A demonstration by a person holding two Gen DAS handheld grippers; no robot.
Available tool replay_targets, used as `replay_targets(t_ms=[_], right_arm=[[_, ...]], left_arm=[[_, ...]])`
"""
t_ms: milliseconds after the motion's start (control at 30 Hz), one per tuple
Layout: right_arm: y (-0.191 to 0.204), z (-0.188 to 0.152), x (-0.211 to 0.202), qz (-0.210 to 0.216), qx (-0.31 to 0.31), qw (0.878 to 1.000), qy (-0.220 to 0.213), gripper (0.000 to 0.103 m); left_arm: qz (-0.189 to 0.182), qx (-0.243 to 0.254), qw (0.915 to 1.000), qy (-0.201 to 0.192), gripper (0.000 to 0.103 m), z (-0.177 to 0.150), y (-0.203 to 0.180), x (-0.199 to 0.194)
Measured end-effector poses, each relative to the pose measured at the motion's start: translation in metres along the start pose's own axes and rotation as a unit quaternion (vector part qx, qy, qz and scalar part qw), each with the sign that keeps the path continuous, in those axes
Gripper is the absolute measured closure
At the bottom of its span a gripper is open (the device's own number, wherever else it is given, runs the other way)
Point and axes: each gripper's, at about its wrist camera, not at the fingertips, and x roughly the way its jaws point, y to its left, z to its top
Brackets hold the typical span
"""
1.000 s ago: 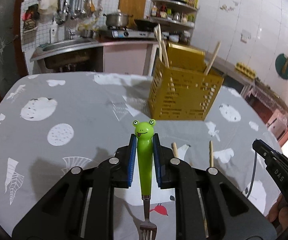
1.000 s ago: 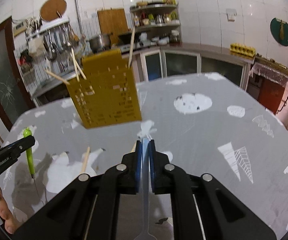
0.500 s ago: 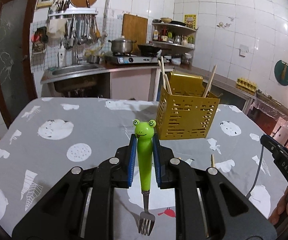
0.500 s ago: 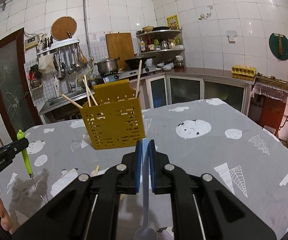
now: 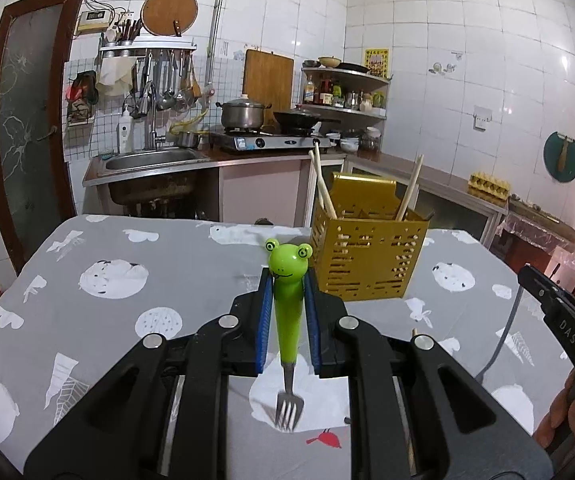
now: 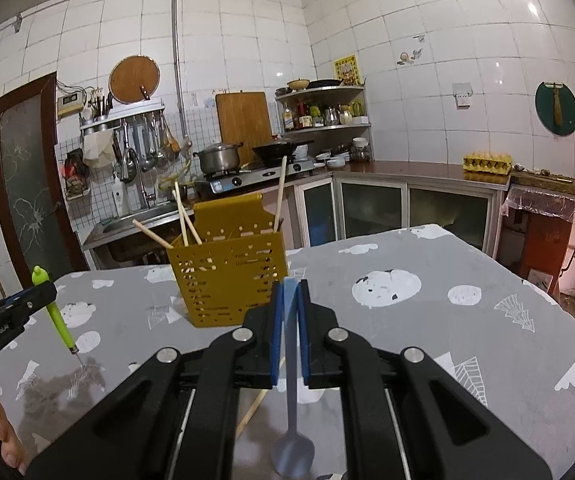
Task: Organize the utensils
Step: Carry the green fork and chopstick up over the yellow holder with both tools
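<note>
My left gripper (image 5: 286,308) is shut on a green frog-handled fork (image 5: 287,300), tines hanging down toward me, held above the table. My right gripper (image 6: 288,320) is shut on a pale blue spoon (image 6: 290,400), bowl hanging down toward me. A yellow perforated utensil holder (image 5: 367,256) with several wooden chopsticks in it stands on the table ahead and slightly right of the left gripper; in the right wrist view the holder (image 6: 227,280) is ahead and slightly left. The fork also shows in the right wrist view (image 6: 57,316).
The table has a grey patterned cloth (image 5: 107,300). A loose chopstick (image 6: 253,412) lies on it below the right gripper. The right gripper's tip (image 5: 559,312) shows at the left view's right edge. A kitchen counter with sink (image 5: 147,160) and stove stands behind.
Both grippers have risen and tilted up with their utensils, so the holder now looks lower and farther and more of the wall shows. Both grips are unchanged.
</note>
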Motion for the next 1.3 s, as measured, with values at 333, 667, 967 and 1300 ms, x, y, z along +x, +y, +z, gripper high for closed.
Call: replay_targets(t_ms=[333, 667, 967, 1300], right_arm=[[0.003, 0.018, 0.006, 0.003, -0.002, 1.0, -0.021, 0.095], [0.004, 0.054, 0.011, 0.008, -0.01, 0.999, -0.048, 0.095], [0.01, 0.117, 0.019, 0.02, -0.018, 0.995, -0.093, 0.095], [0.03, 0.175, 0.051, 0.036, -0.027, 0.989, -0.137, 0.095]], left_arm=[[-0.011, -0.006, 0.9998, -0.012, 0.089, 0.021, -0.005, 0.005], [-0.034, -0.016, 0.9988, -0.03, 0.089, 0.057, -0.02, 0.009], [-0.058, -0.012, 0.9941, -0.092, 0.089, 0.124, -0.049, 0.004], [-0.053, 0.006, 0.9894, -0.135, 0.089, 0.182, -0.069, 0.048]])
